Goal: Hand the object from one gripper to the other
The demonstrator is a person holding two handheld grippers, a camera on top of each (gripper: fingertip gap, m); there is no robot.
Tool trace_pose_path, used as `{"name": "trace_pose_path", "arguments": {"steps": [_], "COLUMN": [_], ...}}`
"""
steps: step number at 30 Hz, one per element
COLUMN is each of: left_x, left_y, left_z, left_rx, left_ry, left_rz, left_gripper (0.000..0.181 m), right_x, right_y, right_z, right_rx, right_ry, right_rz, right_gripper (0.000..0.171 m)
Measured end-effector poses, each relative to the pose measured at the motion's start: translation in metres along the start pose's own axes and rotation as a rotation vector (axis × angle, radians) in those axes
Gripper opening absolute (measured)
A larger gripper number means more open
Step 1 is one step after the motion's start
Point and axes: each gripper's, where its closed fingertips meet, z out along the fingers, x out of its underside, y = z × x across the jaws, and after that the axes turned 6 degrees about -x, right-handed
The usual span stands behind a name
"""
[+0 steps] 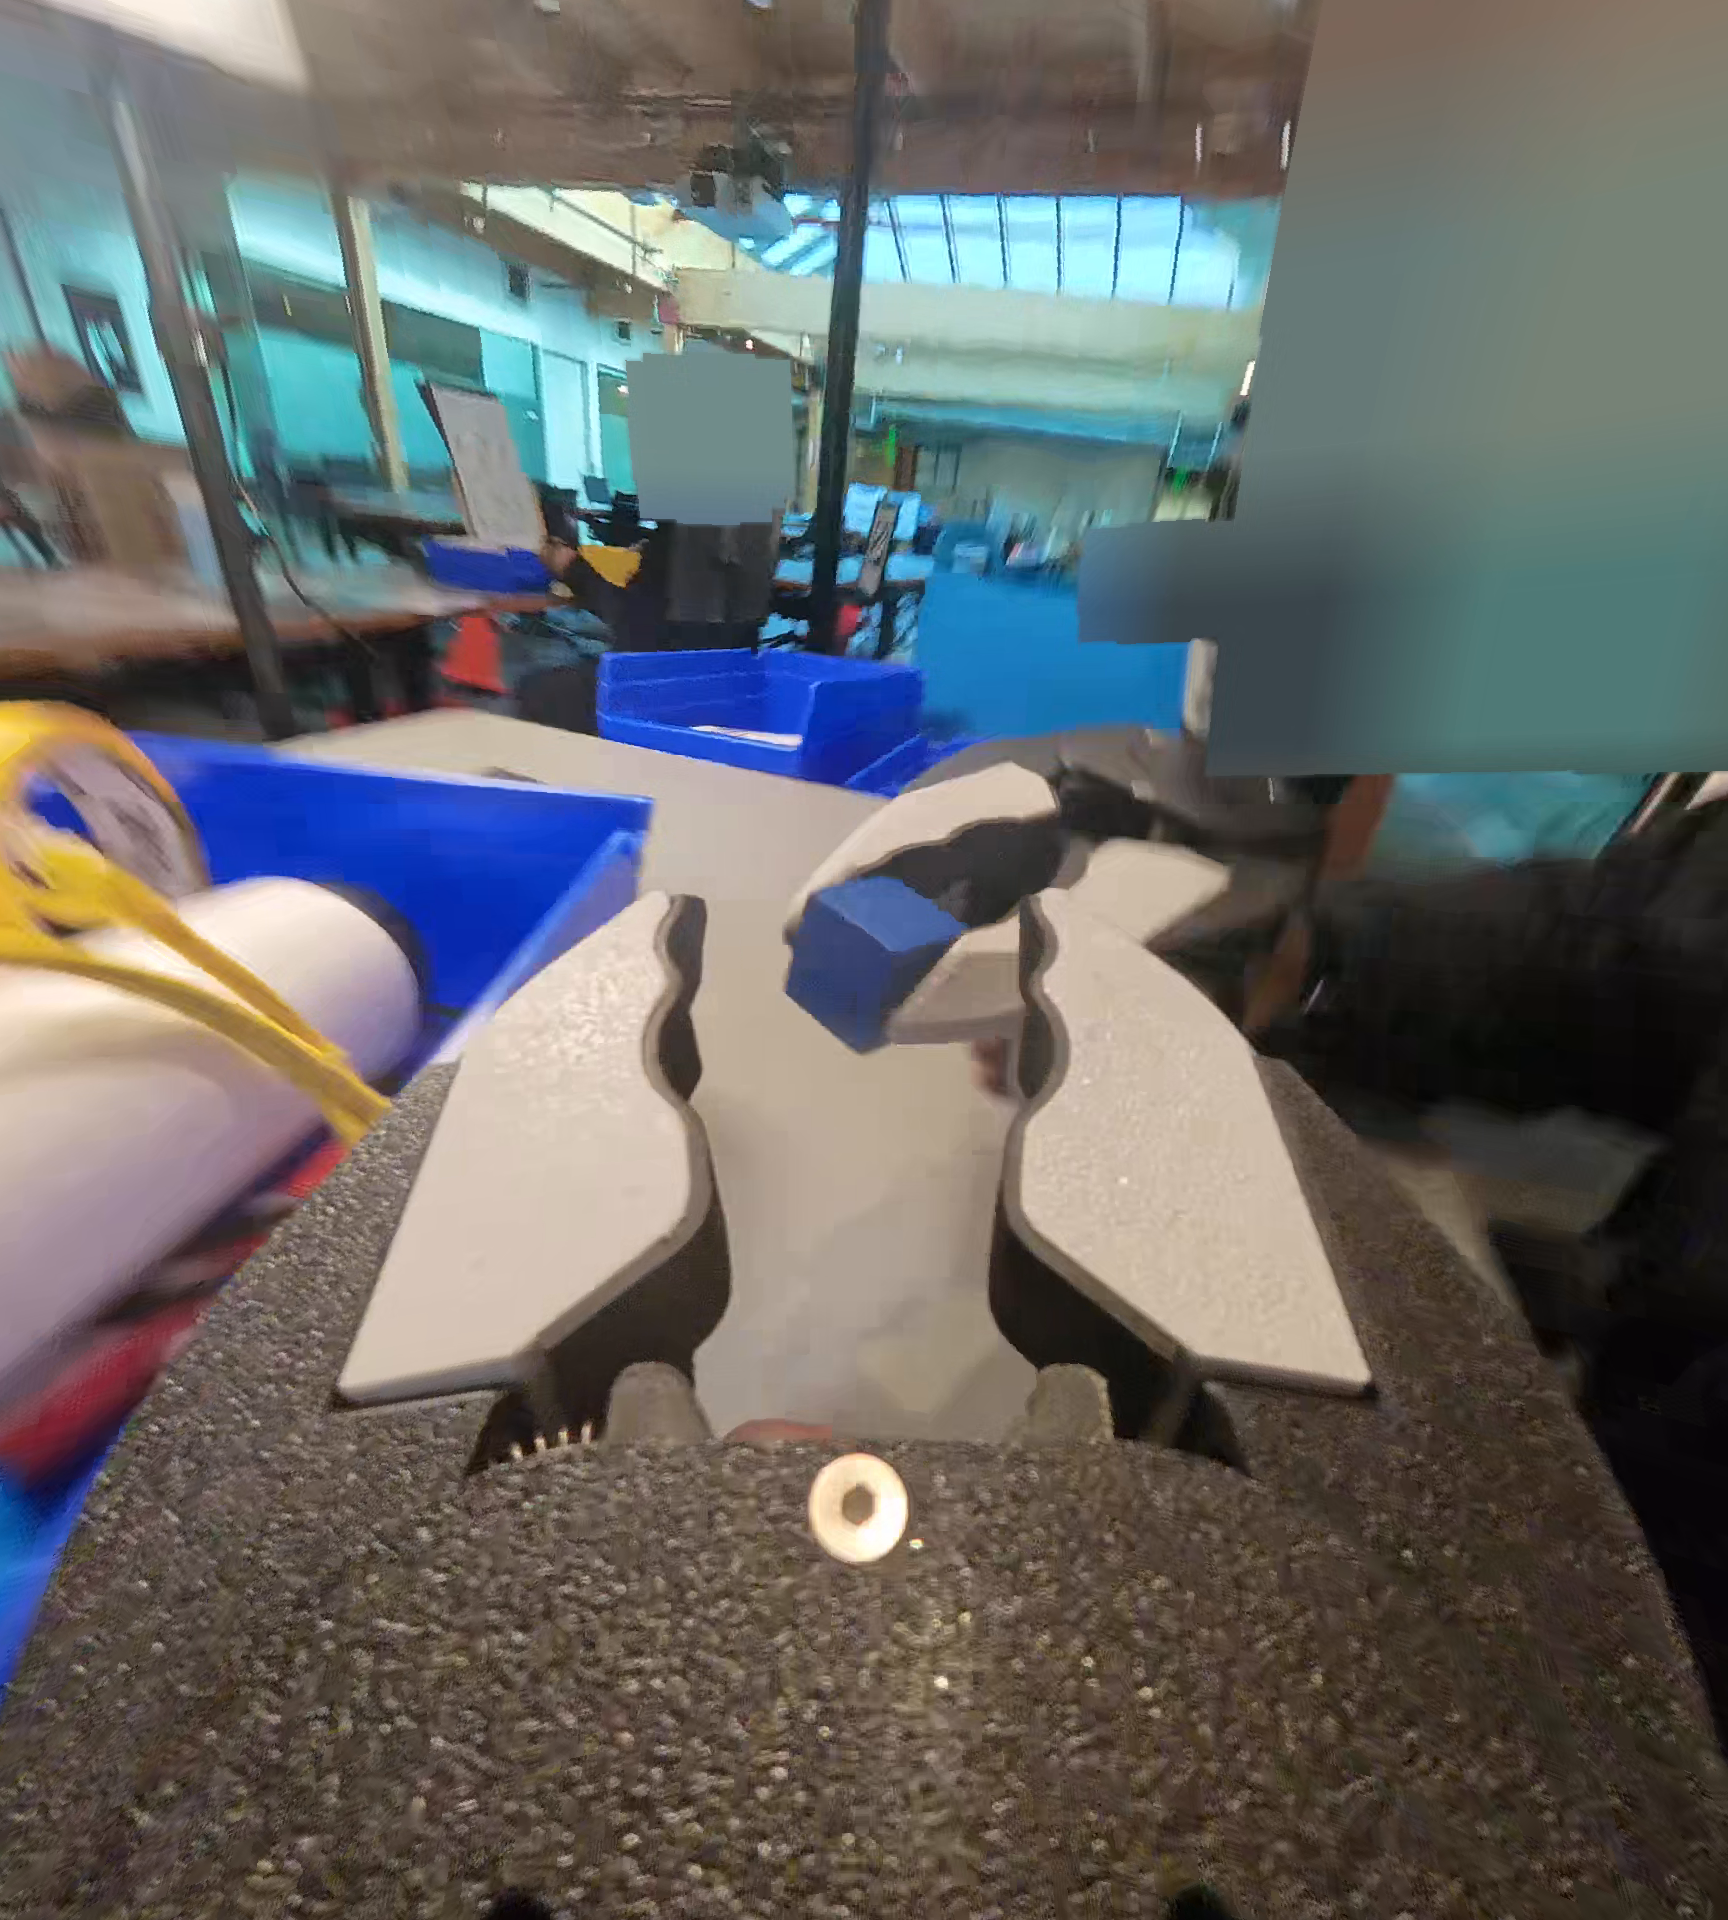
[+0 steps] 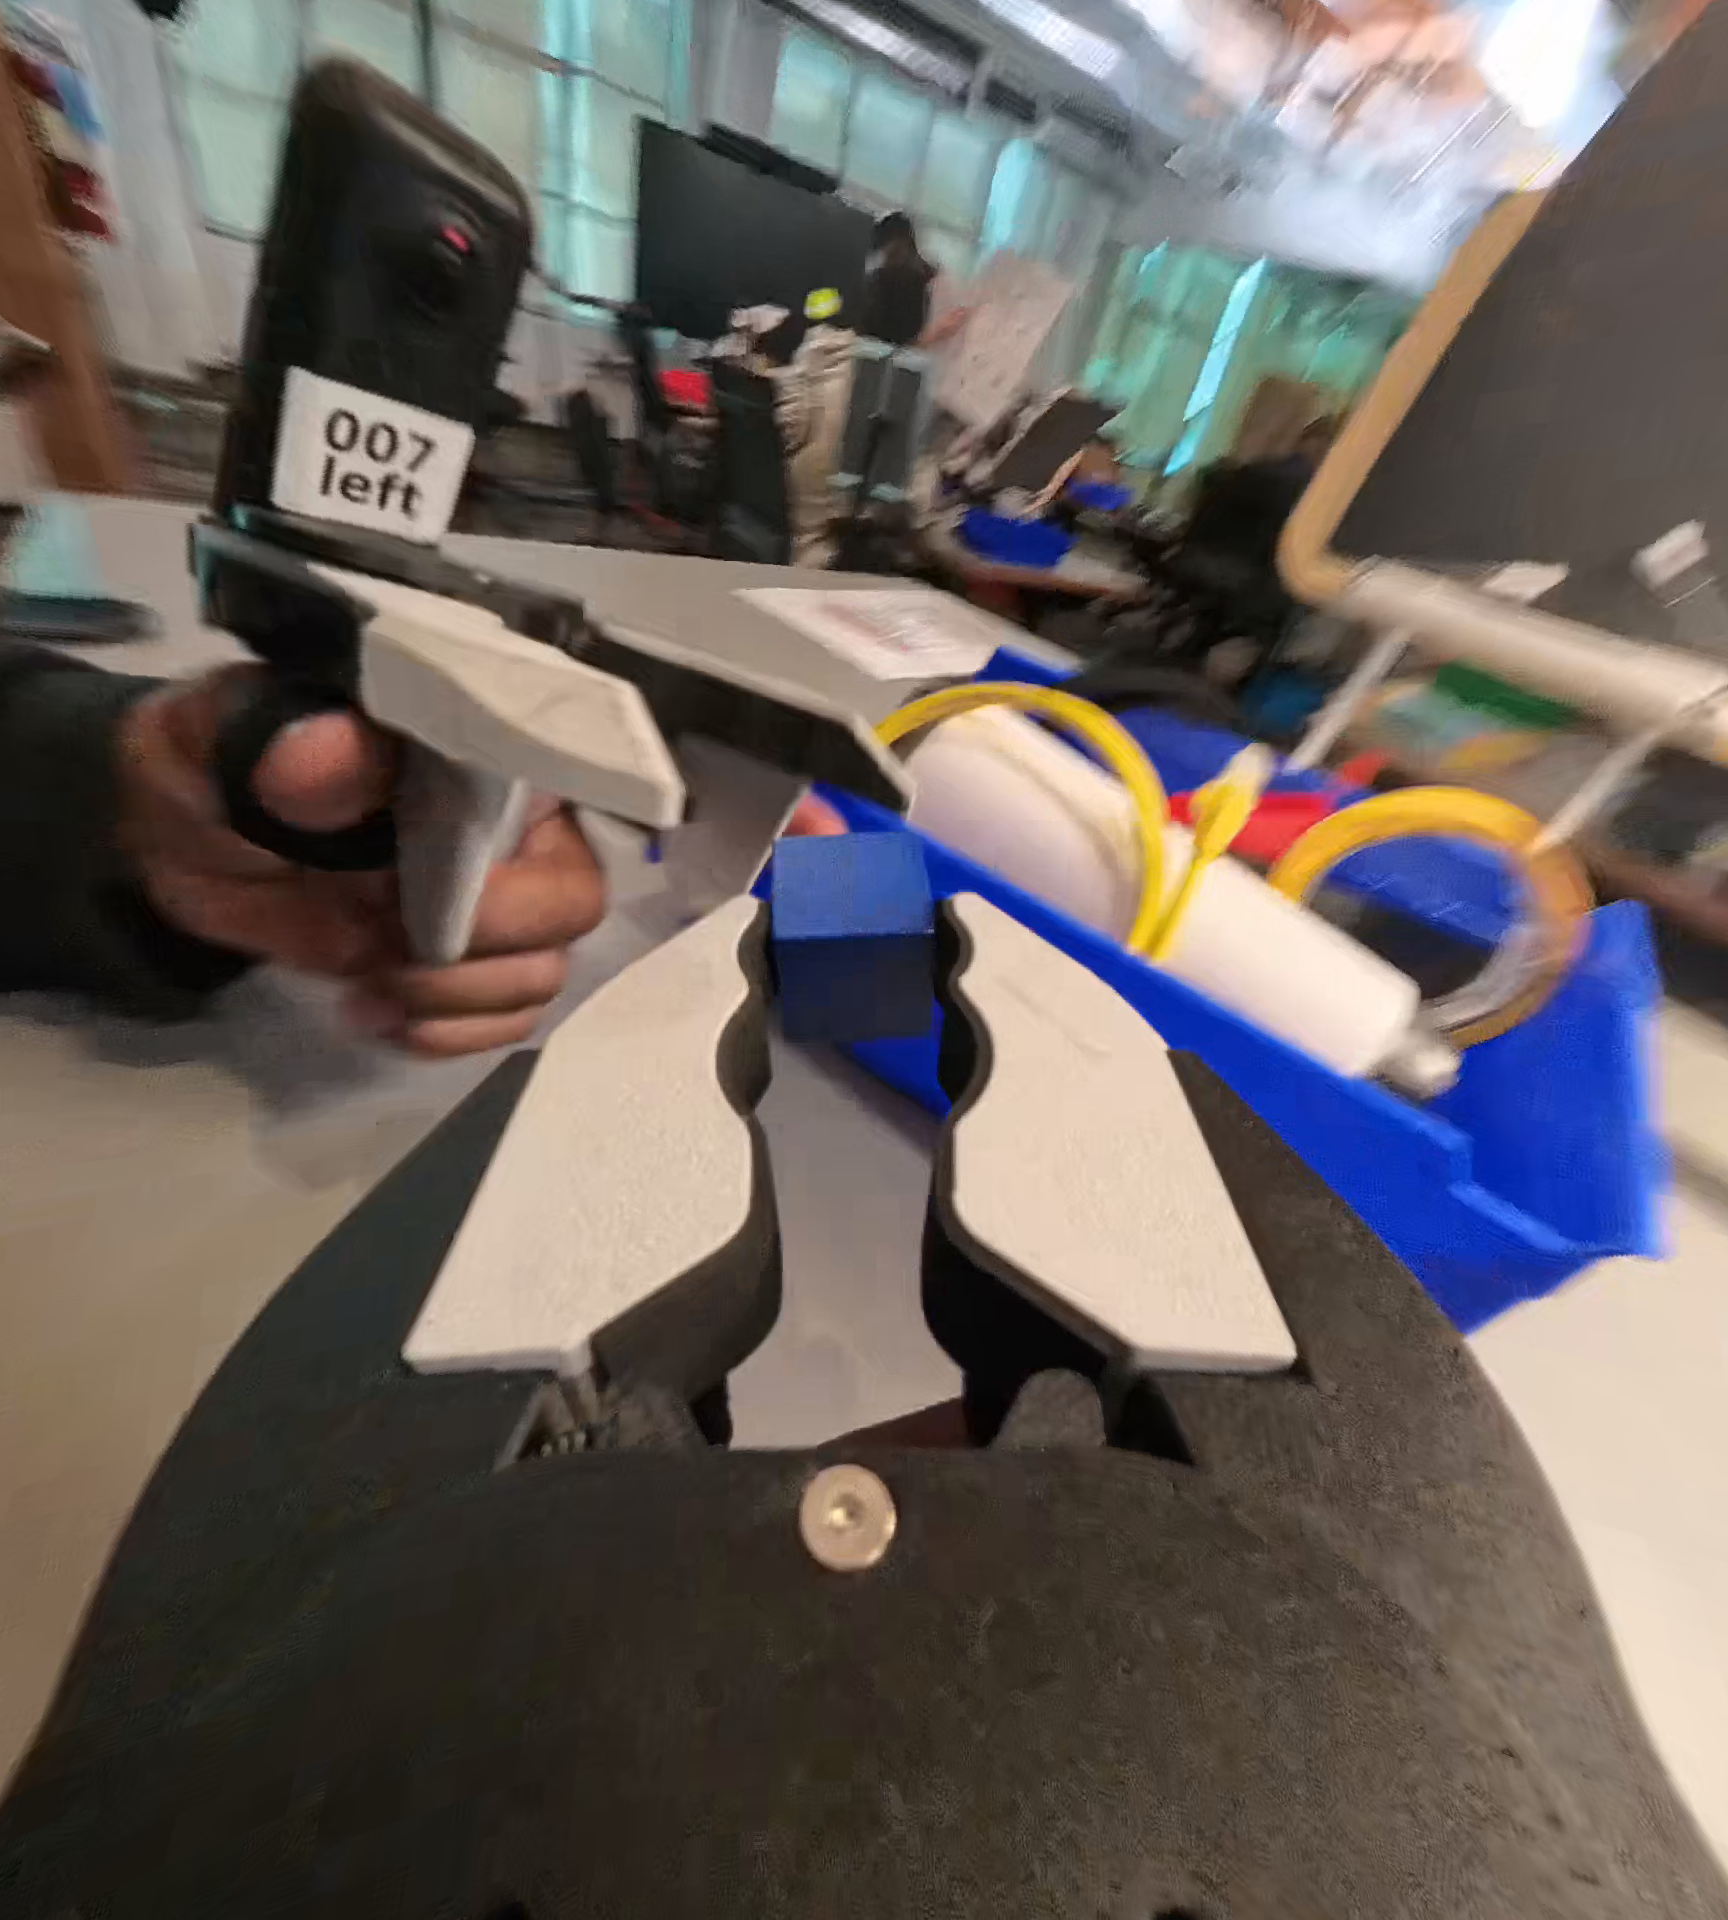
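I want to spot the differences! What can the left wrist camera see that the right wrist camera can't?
Only the left wrist view shows the open left gripper from behind and a second blue bin farther back on the table. Only the right wrist view shows the hand squeezing the left gripper's handle and a black screen in the room behind. Both show the right gripper shut on the blue block, and the near blue bin holding a white tube.
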Motion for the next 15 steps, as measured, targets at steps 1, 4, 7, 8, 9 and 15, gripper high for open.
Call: {"name": "trace_pose_path", "arguments": {"steps": [1,4,7,8,9,15], "left_x": [0.002,0.015,0.030,0.035,0.041,0.061], "left_y": [-0.001,-0.004,-0.013,-0.019,-0.024,-0.029], "left_z": [-0.003,-0.010,-0.014,-0.015,-0.015,-0.012], "left_rx": [-0.008,-0.003,0.041,0.072,0.101,0.125], "left_ry": [0.023,0.090,0.103,0.101,0.109,0.163], "left_rz": [0.161,0.576,0.860,0.914,0.956,1.075], "left_gripper": [0.060,0.060,0.056,0.054,0.052,0.051], "right_x": [0.005,0.017,0.028,0.032,0.033,0.024], "right_y": [0.004,0.019,0.036,0.039,0.043,0.056], "right_z": [0.001,0.001,-0.001,-0.001,-0.002,-0.008], "right_rx": [-0.086,-0.315,-0.471,-0.498,-0.531,-0.637], "right_ry": [0.020,0.068,0.137,0.155,0.159,0.156], "right_rz": [0.113,0.422,0.595,0.625,0.659,0.704], "right_gripper": [0.028,0.028,0.028,0.028,0.028,0.028]}}
